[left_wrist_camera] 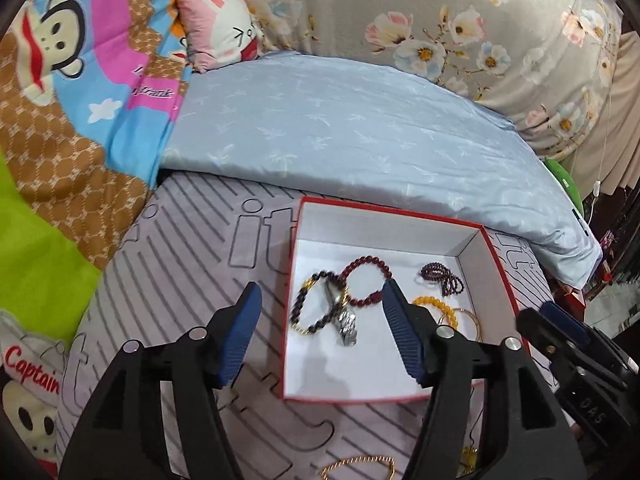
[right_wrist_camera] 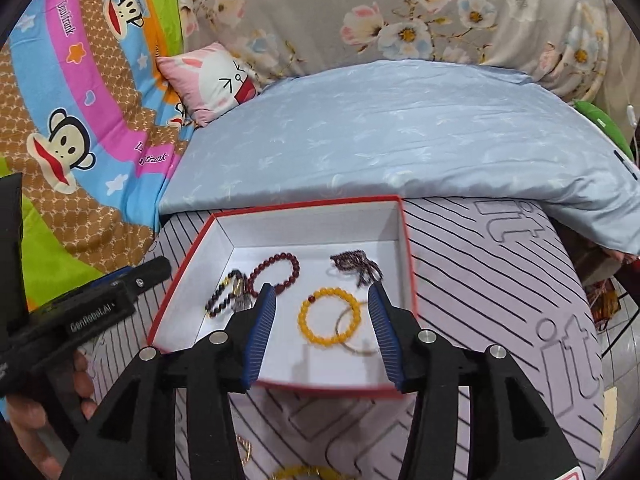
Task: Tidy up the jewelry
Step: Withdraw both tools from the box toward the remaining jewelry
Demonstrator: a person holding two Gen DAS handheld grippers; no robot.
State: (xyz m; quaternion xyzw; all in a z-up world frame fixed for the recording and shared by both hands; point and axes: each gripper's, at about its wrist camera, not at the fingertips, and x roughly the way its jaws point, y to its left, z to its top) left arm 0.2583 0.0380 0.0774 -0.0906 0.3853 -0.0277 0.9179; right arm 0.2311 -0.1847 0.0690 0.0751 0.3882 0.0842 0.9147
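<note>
- The left tool (left_wrist_camera: pixel 320 336) hangs over the left edge of the red box (left_wrist_camera: pixel 505 276). Its jaws stand apart and hold nothing.
- The right tool (right_wrist_camera: pixel 322 332) hangs over the near right part of the same box (right_wrist_camera: pixel 180 268). Its jaws are also apart and empty.
- Between the right tool's jaws, lower down, the yellow bead bracelet (right_wrist_camera: pixel 329 316) lies flat on the box floor.
- A thin gold bangle (right_wrist_camera: pixel 352 330) lies touching it on the right.
- Farther back in the box are a dark red bracelet (right_wrist_camera: pixel 276 274) and a purple bead bundle (right_wrist_camera: pixel 358 266).
- On the left, a black bead bracelet (left_wrist_camera: pixel 316 302) and a silver watch (left_wrist_camera: pixel 347 326) lie in a heap.
- Some things are not in the box yet. A gold chain (left_wrist_camera: pixel 360 465) lies on the striped bed sheet (left_wrist_camera: pixel 192 248), near and below the left tool.
- I think the left tool is closer to the chain. It would have to pull back toward the near edge to reach it.
</note>
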